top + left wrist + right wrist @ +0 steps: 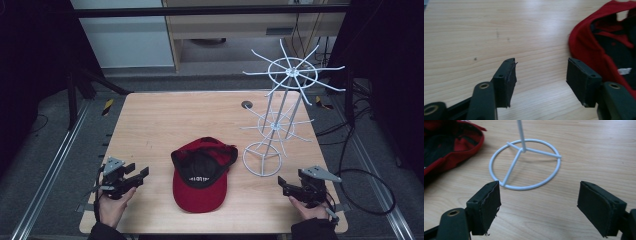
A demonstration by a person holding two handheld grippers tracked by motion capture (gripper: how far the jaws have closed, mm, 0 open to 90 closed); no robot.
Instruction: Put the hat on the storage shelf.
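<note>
Hands hold both tools (141, 175) (283, 184) low, flanking cap (201, 172).

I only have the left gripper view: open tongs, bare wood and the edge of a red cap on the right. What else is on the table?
Observer: A white wire rack stands to the right of the cap, upright on a ring base.
Operator: Is the cap right way up?
Observer: No, it lies upside down, black lining up, brim toward the person.
Operator: Where is the right gripper?
Observer: The right gripper sits near the table's front right corner, tongs open, holding nothing, aimed at the ring base.
</note>
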